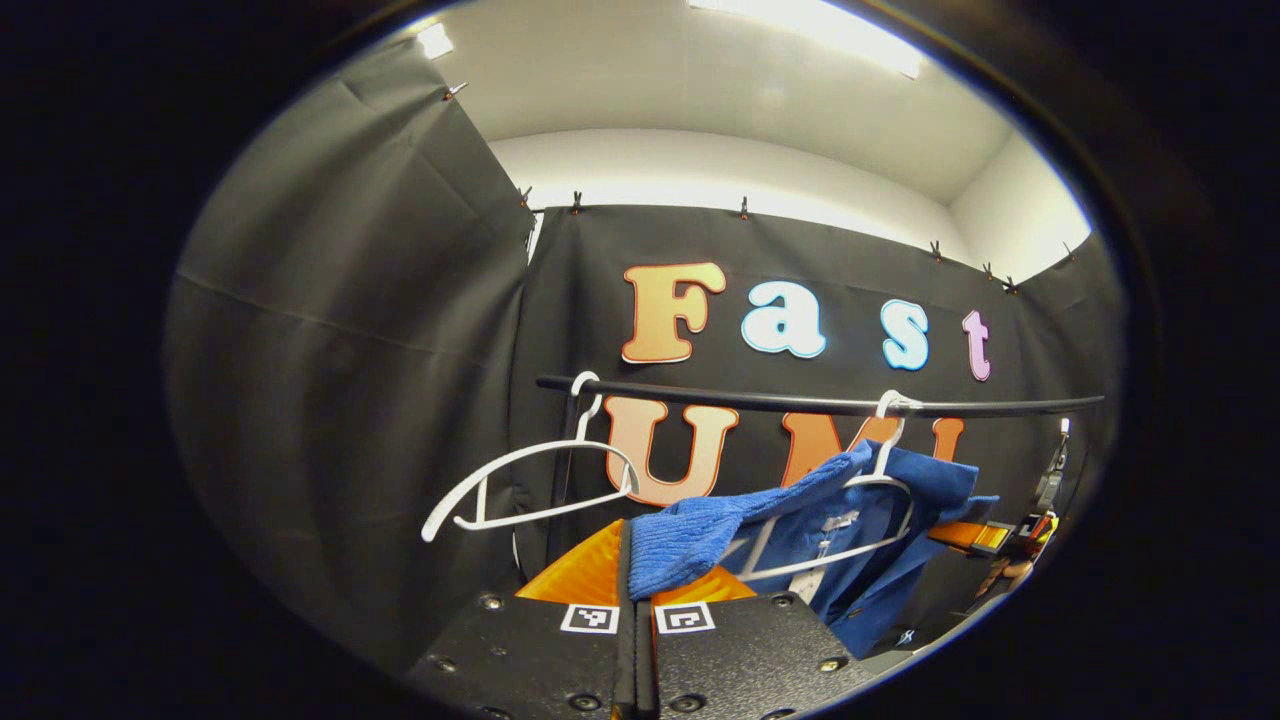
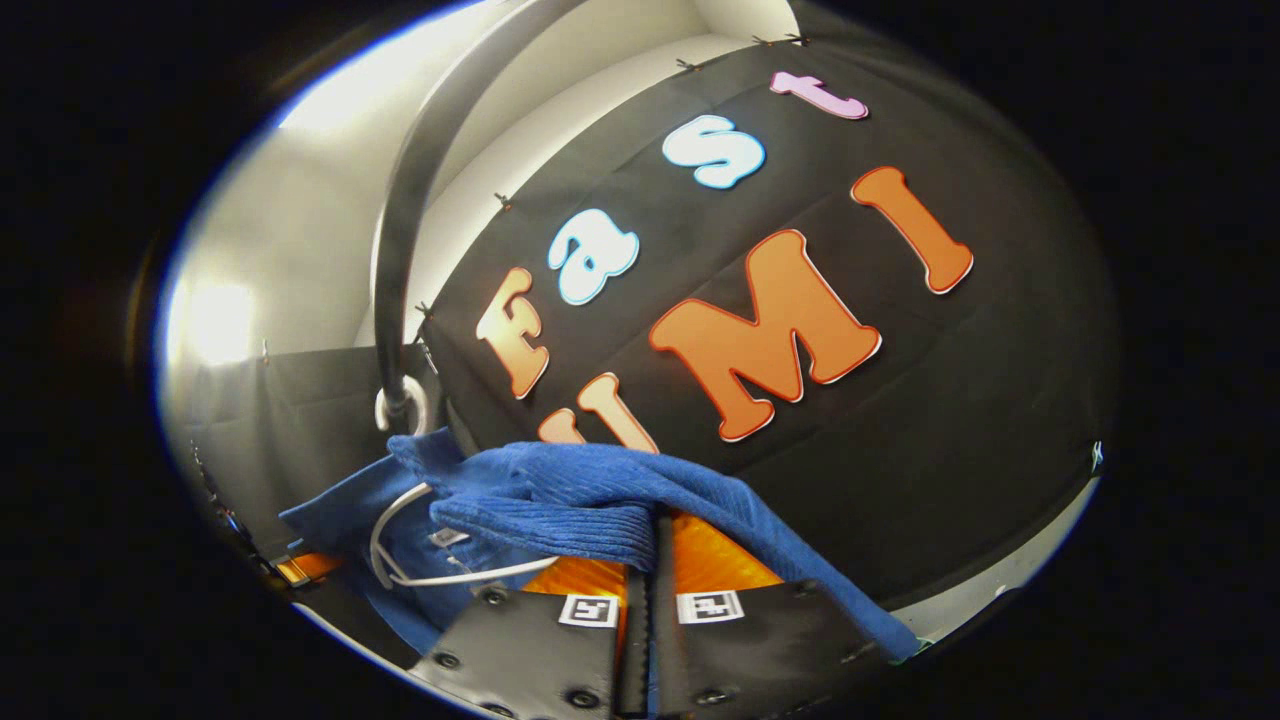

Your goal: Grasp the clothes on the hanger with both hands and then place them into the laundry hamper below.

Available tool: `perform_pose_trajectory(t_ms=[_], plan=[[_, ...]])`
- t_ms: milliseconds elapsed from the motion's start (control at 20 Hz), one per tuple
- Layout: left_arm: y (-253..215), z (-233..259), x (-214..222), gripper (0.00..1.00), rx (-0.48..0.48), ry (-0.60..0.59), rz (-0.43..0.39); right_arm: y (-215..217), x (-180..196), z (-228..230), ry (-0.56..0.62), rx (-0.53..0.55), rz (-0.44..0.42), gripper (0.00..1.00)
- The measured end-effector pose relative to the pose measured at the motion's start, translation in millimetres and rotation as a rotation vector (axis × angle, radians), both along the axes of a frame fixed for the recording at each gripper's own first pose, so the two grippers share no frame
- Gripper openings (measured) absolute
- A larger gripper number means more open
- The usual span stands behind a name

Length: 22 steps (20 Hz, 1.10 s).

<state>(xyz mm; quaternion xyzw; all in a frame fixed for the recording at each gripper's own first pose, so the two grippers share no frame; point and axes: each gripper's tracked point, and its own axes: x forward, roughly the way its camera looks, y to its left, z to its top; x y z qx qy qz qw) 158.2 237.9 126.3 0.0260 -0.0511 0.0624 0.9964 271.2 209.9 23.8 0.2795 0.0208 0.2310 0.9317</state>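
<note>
We're gripping the blue ribbed garment [image 1: 690, 535] from both ends right now. In the left gripper view, the left gripper [image 1: 636, 590] is clamping its fingers tight together on a bunched blue edge, with barely any gap between them. The rest of the garment is trailing off to the right, where it's draping over a white plastic hanger [image 1: 850, 520] that's hooking on the black clothes rail [image 1: 800, 402]. A second white hanger [image 1: 530, 480] is hanging bare on the same rail, well apart to the left.

In the right gripper view, the right gripper [image 2: 652, 570] is pinching shut on another fold of the same blue fabric [image 2: 600, 500], which is spilling over both fingers and down the right side. The garment's hanger [image 2: 410, 560] is peeking out from under the cloth at lower left, and the rail [image 2: 410, 200] is curving overhead.
</note>
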Motion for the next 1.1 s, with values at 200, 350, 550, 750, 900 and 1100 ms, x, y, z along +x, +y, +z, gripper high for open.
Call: perform_pose_trajectory(t_ms=[200, 350, 550, 750, 900, 1100], plan=[[15, 15, 24, 0.0, 0.006, -0.007, -0.02, -9, 7, 20, -0.006, 0.085, 0.03, 0.07], [25, 18, 41, 0.0, -0.006, 0.002, -0.037, -15, 15, 33, -0.001, 0.194, 0.063, 0.07], [41, 10, 66, 0.0, 0.008, 0.024, -0.051, -33, 24, 40, 0.017, 0.303, 0.078, 0.07], [52, -8, 90, 0.0, 0.011, 0.067, -0.062, -51, 36, 46, 0.031, 0.398, 0.069, 0.07], [50, -30, 108, 0.0, -0.022, 0.119, -0.093, -64, 47, 35, 0.05, 0.403, 0.028, 0.07], [52, -52, 118, 0.0, -0.037, 0.152, -0.113, -70, 62, 18, 0.095, 0.384, -0.018, 0.07]])
